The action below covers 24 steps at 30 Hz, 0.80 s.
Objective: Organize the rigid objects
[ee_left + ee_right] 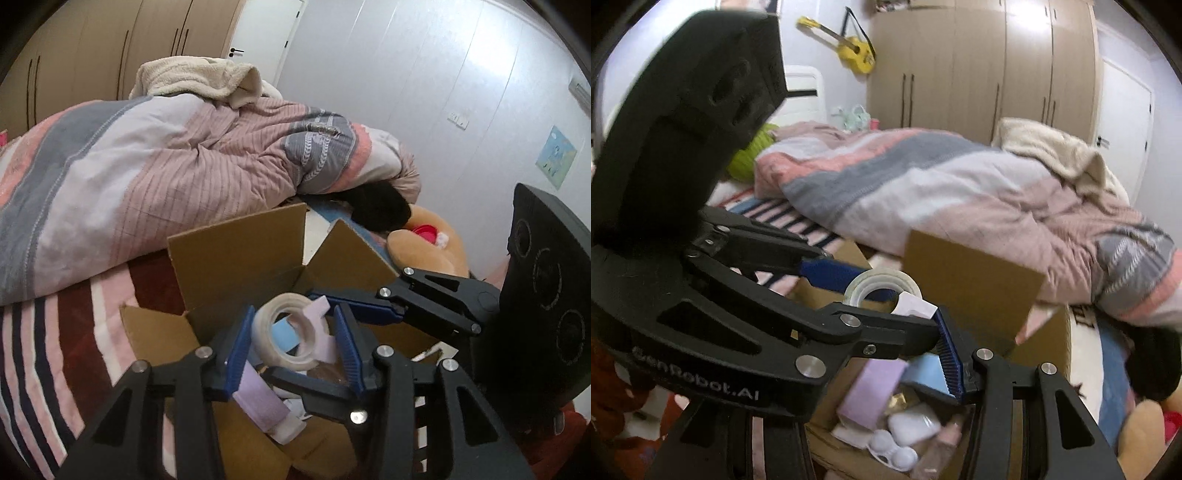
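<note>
My left gripper is shut on a clear tape roll and holds it over an open cardboard box on the bed. The roll also shows in the right wrist view, between the left gripper's blue pads. The box holds a lilac pack, a white case, a blue item and other small things. My right gripper reaches in from the right just behind the roll, jaws apart and empty. In its own view only its right finger shows.
A rumpled pink and grey quilt and a cream towel lie behind the box. A tan plush toy with a red lid lies at the right. A wardrobe and a yellow toy guitar stand behind.
</note>
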Tool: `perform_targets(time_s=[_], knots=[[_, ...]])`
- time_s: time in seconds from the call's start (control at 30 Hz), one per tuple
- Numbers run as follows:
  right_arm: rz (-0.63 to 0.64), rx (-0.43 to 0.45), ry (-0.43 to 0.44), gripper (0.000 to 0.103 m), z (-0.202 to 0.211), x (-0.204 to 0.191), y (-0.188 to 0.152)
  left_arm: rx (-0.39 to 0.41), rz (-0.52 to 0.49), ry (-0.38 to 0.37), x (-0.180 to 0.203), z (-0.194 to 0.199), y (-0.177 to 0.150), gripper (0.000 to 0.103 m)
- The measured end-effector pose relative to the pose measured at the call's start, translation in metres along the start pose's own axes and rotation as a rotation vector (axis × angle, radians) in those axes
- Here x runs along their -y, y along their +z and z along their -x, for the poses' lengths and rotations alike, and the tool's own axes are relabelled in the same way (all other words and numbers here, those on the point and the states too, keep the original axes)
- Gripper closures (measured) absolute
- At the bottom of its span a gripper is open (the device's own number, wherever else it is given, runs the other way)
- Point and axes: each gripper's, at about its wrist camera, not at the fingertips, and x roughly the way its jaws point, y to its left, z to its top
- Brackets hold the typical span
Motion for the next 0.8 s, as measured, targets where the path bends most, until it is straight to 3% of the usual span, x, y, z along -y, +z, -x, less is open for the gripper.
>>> perform_targets(time_s=[0.03,0.07,0.1,0.13,0.27,0.4,0.57,0.63,0.8], knots=[[-0.014,-0.005,0.0,0.058,-0.001,0.003,-0.002,-0.003,-0.005,0.014,0.002,-0.001,0.0,0.048],[-0.03,-0.007,-0.002,0.05,-0.001,0.006,-0.002,0.004,-0.01,0.03,0.003,0.001,0.0,0.033],[-0.043,-0.001,-0.006,0.039,0.003,0.009,-0.005,0.018,-0.018,0.044,0.004,0.004,0.0,0.027],[-0.047,0.004,-0.006,0.036,0.006,0.01,-0.006,0.028,-0.024,0.054,0.004,0.006,0.0,0.021],[-0.056,0.006,-0.009,0.033,0.013,0.011,-0.007,0.069,-0.014,0.117,0.001,0.024,-0.003,0.018],[-0.044,0.02,-0.031,0.012,0.02,0.003,-0.006,0.133,0.021,0.177,-0.006,0.05,-0.011,0.017],[-0.047,0.061,-0.008,0.005,0.03,-0.005,-0.002,0.221,0.074,0.27,-0.018,0.088,-0.026,0.006],[-0.063,0.087,0.028,0.005,0.035,-0.008,-0.001,0.256,0.101,0.334,-0.023,0.102,-0.032,0.001],[-0.068,0.193,0.048,0.0,0.053,-0.018,0.003,0.363,0.164,0.523,-0.036,0.144,-0.055,0.001]])
